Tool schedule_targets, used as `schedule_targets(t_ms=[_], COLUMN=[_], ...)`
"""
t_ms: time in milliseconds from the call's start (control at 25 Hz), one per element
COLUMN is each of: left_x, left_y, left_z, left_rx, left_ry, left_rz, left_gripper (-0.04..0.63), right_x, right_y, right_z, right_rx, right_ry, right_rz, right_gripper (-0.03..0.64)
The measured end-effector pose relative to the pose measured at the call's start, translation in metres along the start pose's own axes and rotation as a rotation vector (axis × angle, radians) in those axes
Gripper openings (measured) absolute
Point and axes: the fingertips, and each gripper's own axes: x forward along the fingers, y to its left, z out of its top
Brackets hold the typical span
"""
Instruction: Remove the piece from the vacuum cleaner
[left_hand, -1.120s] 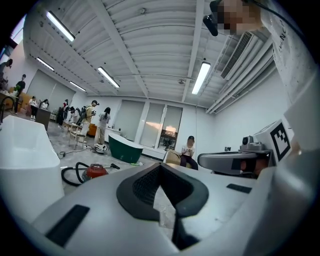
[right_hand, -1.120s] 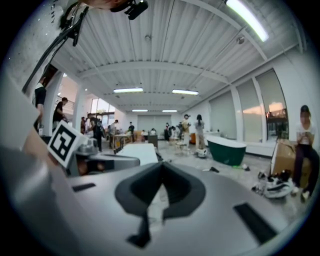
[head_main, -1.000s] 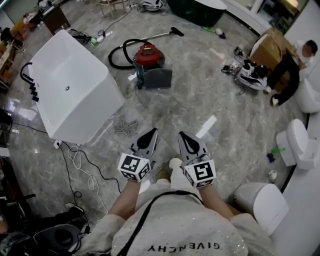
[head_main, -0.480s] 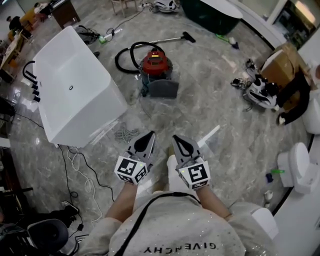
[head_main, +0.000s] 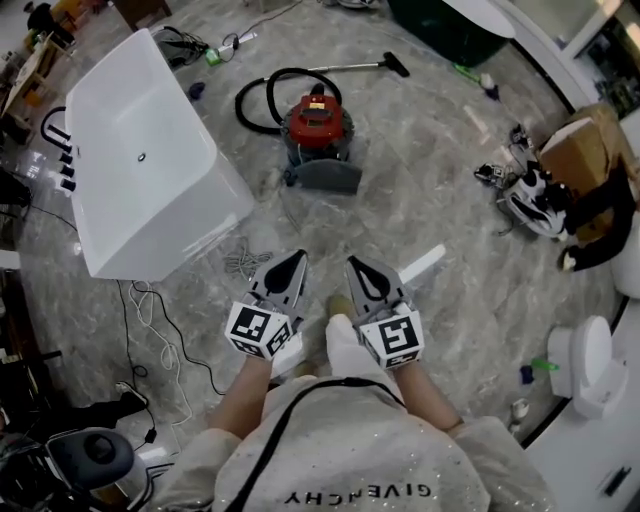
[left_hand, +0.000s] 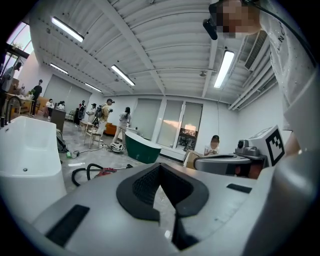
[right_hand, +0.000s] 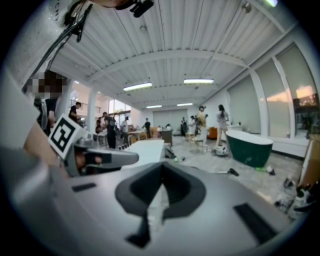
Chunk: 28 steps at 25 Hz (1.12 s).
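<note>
my left claw (head_main: 295, 260) and right claw (head_main: 354, 265) are both pinched closed with nothing between the jaws, side by side. the red vacuum cleaner (head_main: 318, 122) stands on the floor well ahead of both, with its black hose (head_main: 262, 88) looped ahead-left.

Head view steeply down, gripper views level, forward — both share green tub (left_hand: 142, 150)

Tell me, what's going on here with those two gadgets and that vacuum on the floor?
A person stands holding a two-jaw gripper in each hand. The left gripper and the right gripper are both shut and empty, held side by side. The red vacuum cleaner sits ahead on the floor near a white bathtub, not yet touched.
</note>
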Motion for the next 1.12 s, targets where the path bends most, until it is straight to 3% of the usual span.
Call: schedule_targets(t_ms=[480, 800, 1120], left_x=[0.066, 0.089, 0.14], left_y=[0.043, 0.077, 0.12], left_z=[-0.007, -0.016, -0.015], left_rx=[-0.049, -0.078, -0.107], left_ry=[0.014, 0.036, 0.054], left_rz=[0.08, 0.123, 0.081], left_gripper=[0.018, 0.018, 0.018], right_x=[0.039, 0.082, 0.144], right_y=[-0.076, -0.099, -0.125], right_z=[-0.02, -0.019, -0.014], right_rx=[0.018, 0.026, 0.01], right_ry=[0.071, 0.071, 0.102], right_rz=[0.014, 0.036, 0.051], right_gripper=[0.014, 0.014, 0.014])
